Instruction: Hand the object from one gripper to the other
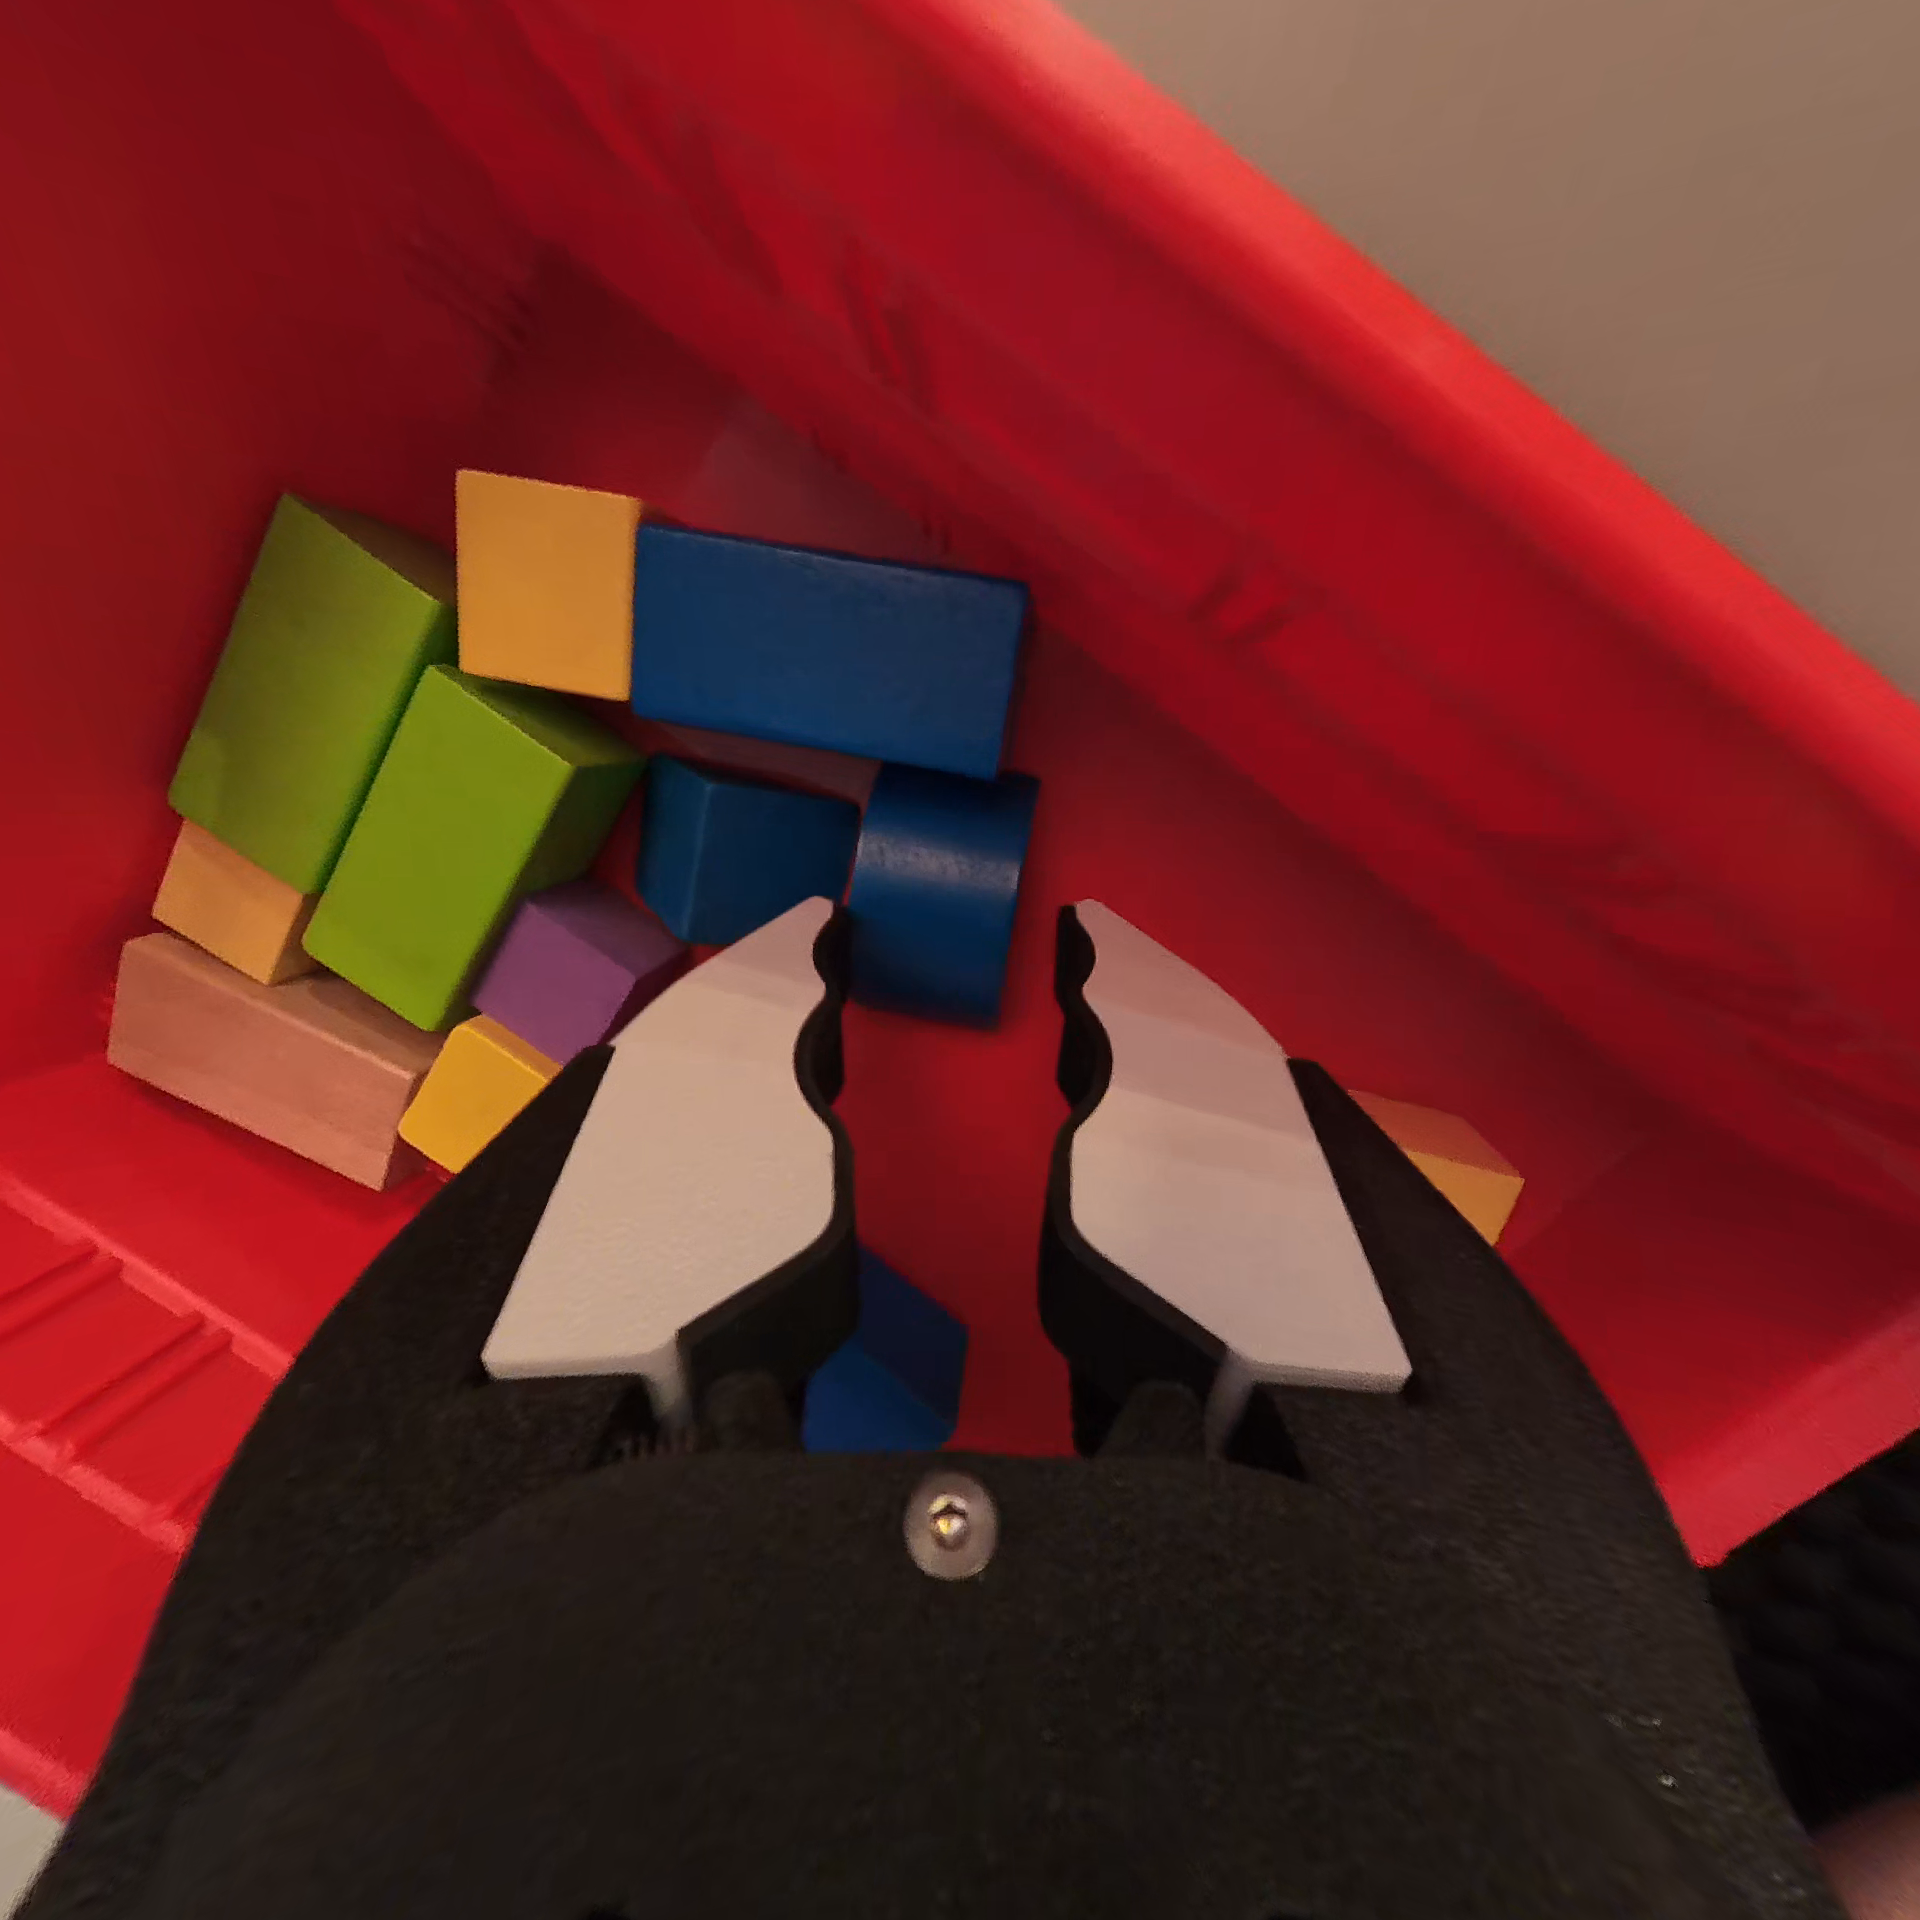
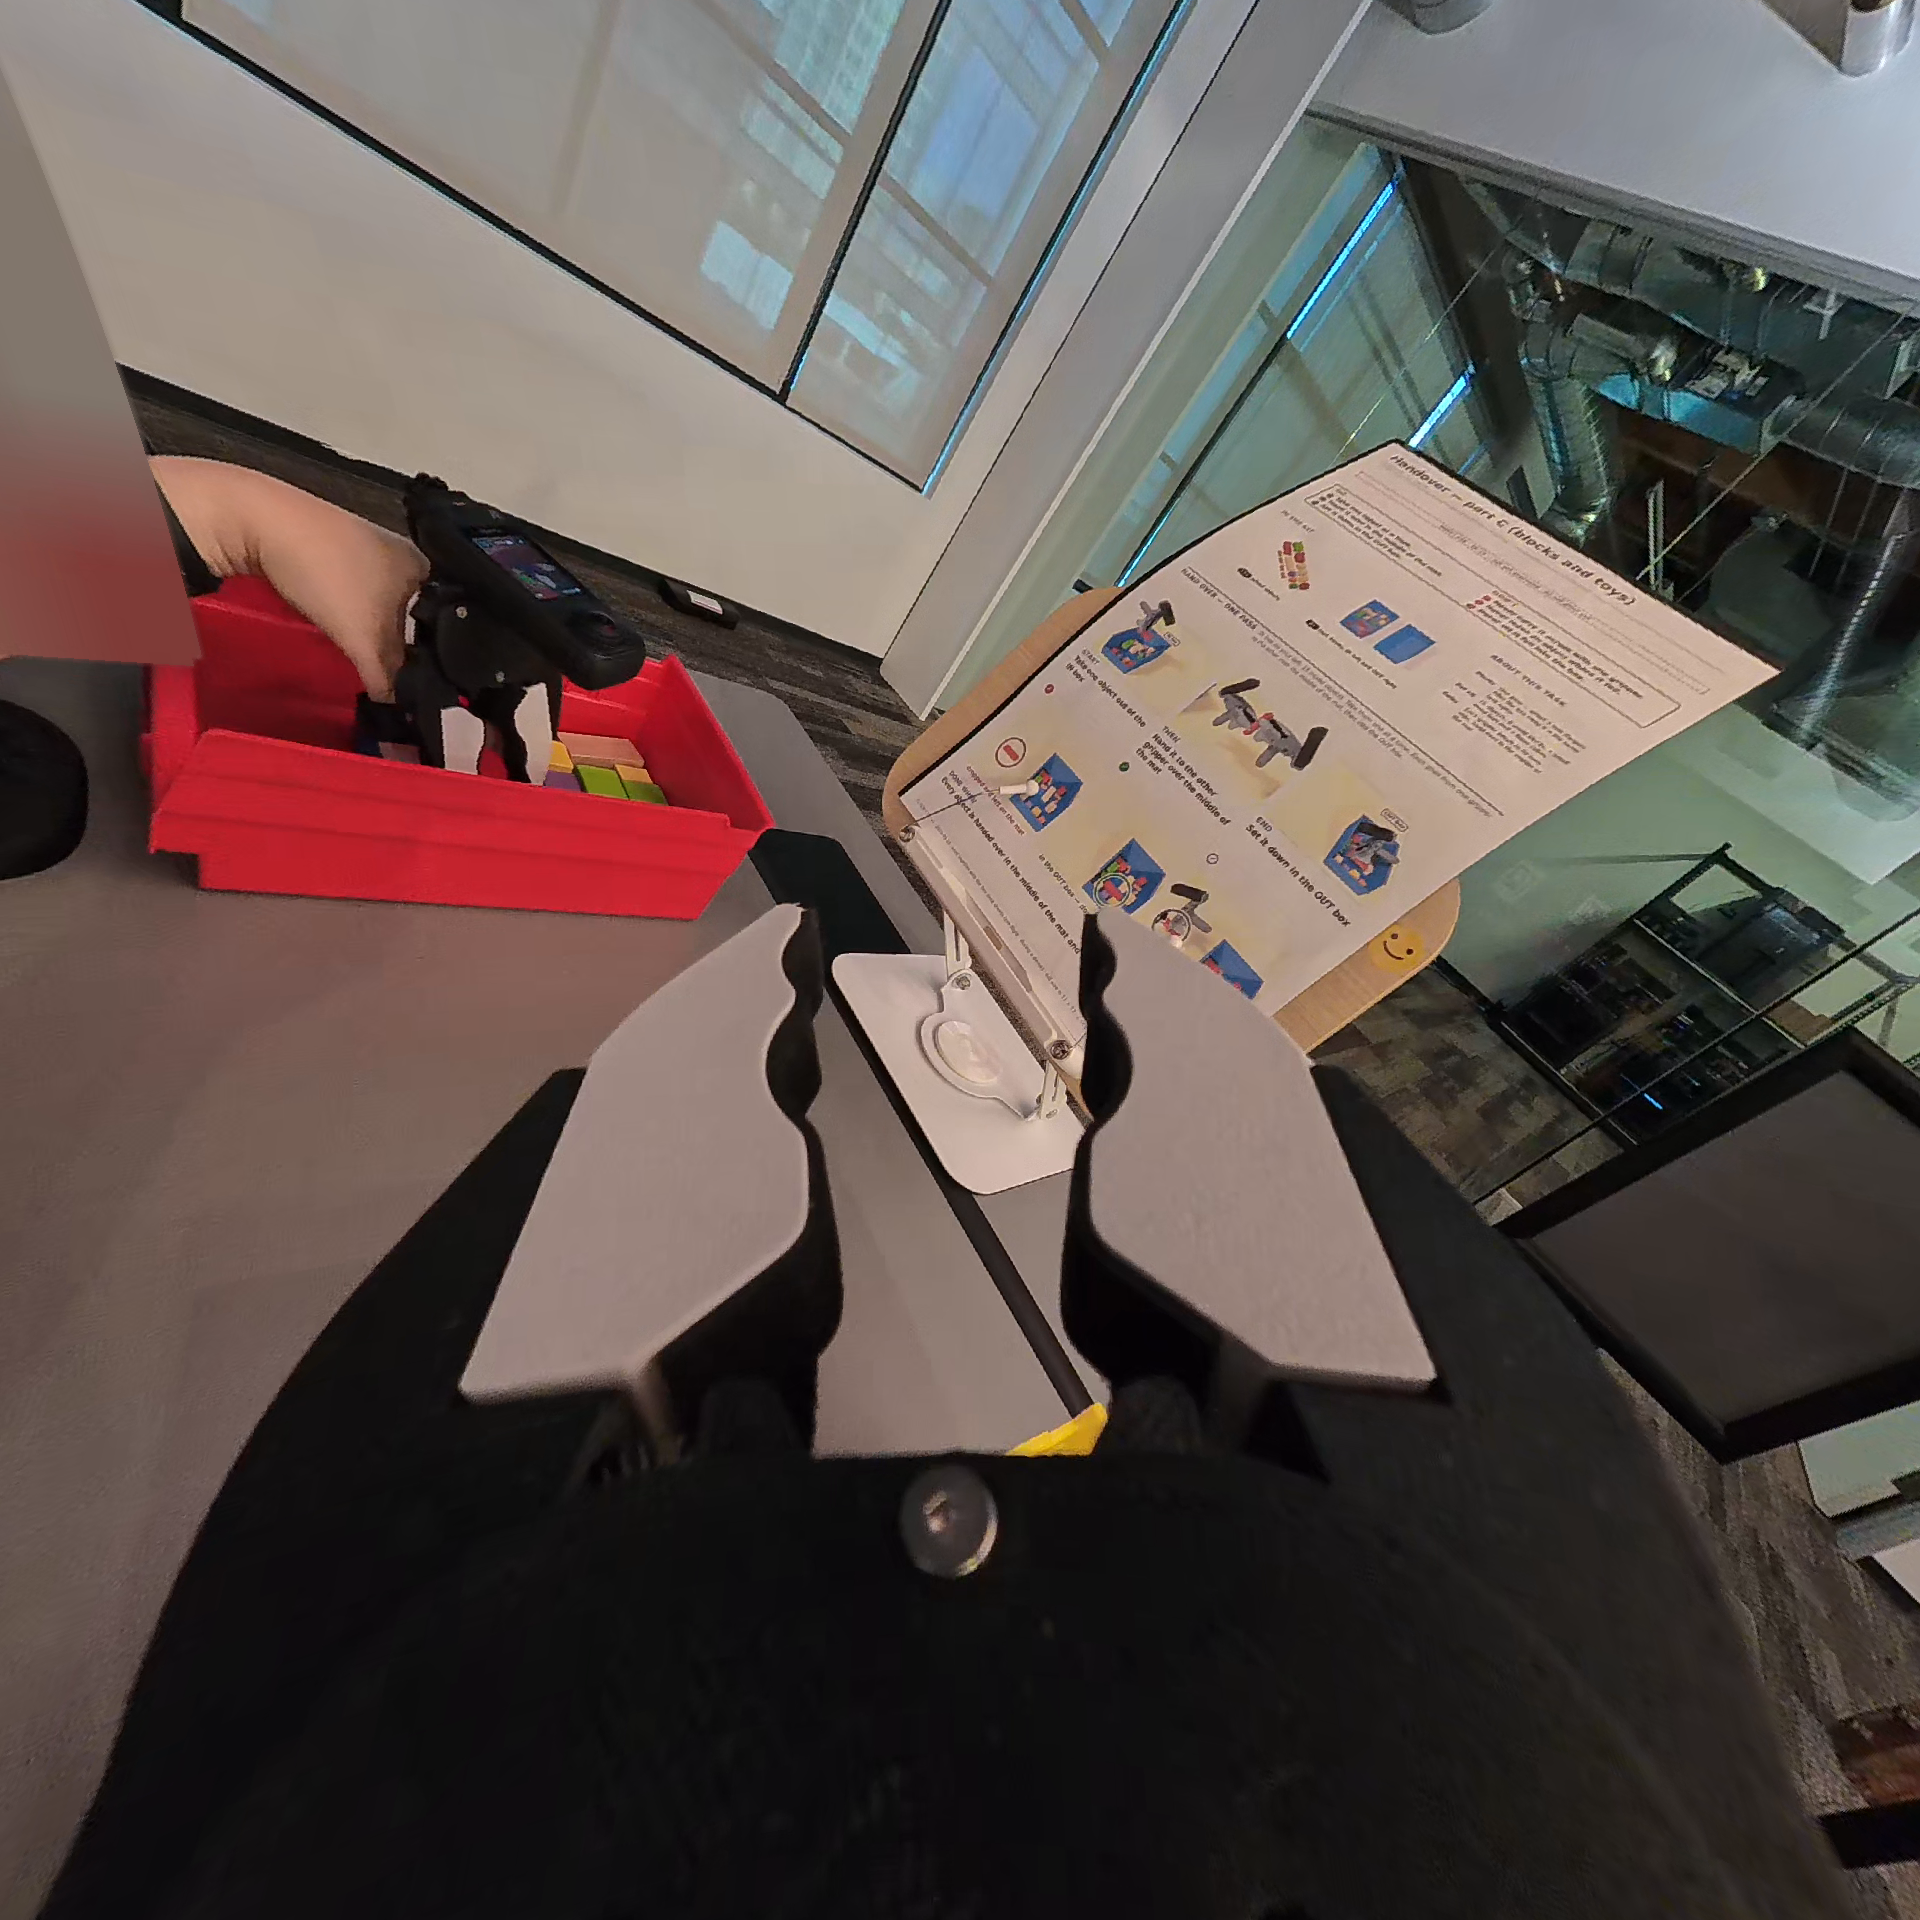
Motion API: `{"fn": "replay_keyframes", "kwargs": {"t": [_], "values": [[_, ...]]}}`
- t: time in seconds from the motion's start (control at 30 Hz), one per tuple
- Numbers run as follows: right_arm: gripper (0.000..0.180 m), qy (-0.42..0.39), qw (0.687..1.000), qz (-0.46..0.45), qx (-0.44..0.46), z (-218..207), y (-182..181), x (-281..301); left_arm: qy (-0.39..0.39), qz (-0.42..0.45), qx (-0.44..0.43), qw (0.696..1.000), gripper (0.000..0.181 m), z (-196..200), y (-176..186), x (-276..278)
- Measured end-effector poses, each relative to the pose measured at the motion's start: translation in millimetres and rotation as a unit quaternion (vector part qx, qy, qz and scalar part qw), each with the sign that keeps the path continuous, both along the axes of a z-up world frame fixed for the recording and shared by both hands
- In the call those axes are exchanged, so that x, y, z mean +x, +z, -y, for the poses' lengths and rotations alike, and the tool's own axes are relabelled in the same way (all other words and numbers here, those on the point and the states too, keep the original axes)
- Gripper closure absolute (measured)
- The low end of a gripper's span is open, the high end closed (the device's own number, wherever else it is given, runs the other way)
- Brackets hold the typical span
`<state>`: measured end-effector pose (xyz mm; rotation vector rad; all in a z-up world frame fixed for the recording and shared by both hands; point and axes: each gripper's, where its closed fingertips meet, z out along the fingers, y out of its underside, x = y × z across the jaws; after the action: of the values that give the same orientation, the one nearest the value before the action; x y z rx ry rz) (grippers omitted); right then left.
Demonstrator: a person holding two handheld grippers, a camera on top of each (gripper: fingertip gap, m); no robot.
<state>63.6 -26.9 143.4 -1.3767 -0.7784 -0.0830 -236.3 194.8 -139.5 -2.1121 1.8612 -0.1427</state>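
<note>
Both tools [image 1: 945, 935] [image 2: 940, 935] agape; blocks [image 1: 582, 790] leftward.

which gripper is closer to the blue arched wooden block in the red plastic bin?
Left. The left gripper is open inside the red plastic bin, its fingertips right at the blue arched wooden block. The right gripper is open outside the bin, over the grey table.
</note>
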Motion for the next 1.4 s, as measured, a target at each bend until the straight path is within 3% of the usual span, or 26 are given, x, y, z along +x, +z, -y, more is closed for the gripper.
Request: {"fn": "replay_keyframes", "kwargs": {"t": [0.17,0.3,0.47,0.6,0.7,0.8,0.9,0.97,1.03,1.17,1.4], "values": [[0.131,0.004,1.000,0.006,-0.006,0.0,-3.4,-1.2,0.014,-0.029,-0.006,0.999,0.130,-2.5,-10.1,-6.6],[0.131,0.004,1.000,0.012,-0.010,-0.6,-5.9,-2.6,0.012,-0.024,-0.009,1.000,0.145,-3.2,-12.2,-4.1],[0.131,0.002,1.000,0.016,-0.015,-2.6,-9.0,-1.7,0.022,-0.025,-0.012,0.999,0.147,-2.0,-3.8,-12.0],[0.131,0.000,1.000,0.015,-0.018,-7.4,-11.0,-4.0,0.076,0.019,0.066,0.995,0.148,-19.2,44.9,-20.6],[0.131,0.014,1.000,0.015,-0.008,-15.6,-12.2,-18.7,0.084,0.129,0.124,0.980,0.148,-17.9,102.7,0.2],[0.130,0.044,0.998,0.030,0.021,-24.9,-14.0,-49.6,0.043,0.317,0.096,0.942,0.148,16.9,170.4,46.8],[0.127,0.112,0.993,0.011,0.030,-28.3,-19.1,-95.3,-0.057,0.501,-0.054,0.862,0.148,85.3,232.9,90.4],[0.119,0.176,0.982,-0.064,-0.007,-29.5,-20.4,-125.0,-0.151,0.552,-0.104,0.814,0.148,129.5,256.1,104.0],[0.112,0.200,0.970,-0.135,-0.035,-35.5,-18.9,-141.0,-0.168,0.552,-0.108,0.809,0.148,147.4,258.8,117.4],[0.118,0.250,0.935,-0.239,-0.080,-34.4,-12.7,-157.5,-0.206,0.541,-0.129,0.805,0.148,179.3,256.3,136.0],[0.121,0.279,0.912,-0.278,-0.114,-33.6,-14.7,-164.8,-0.243,0.535,-0.153,0.795,0.148,202.4,257.1,139.4]]}}
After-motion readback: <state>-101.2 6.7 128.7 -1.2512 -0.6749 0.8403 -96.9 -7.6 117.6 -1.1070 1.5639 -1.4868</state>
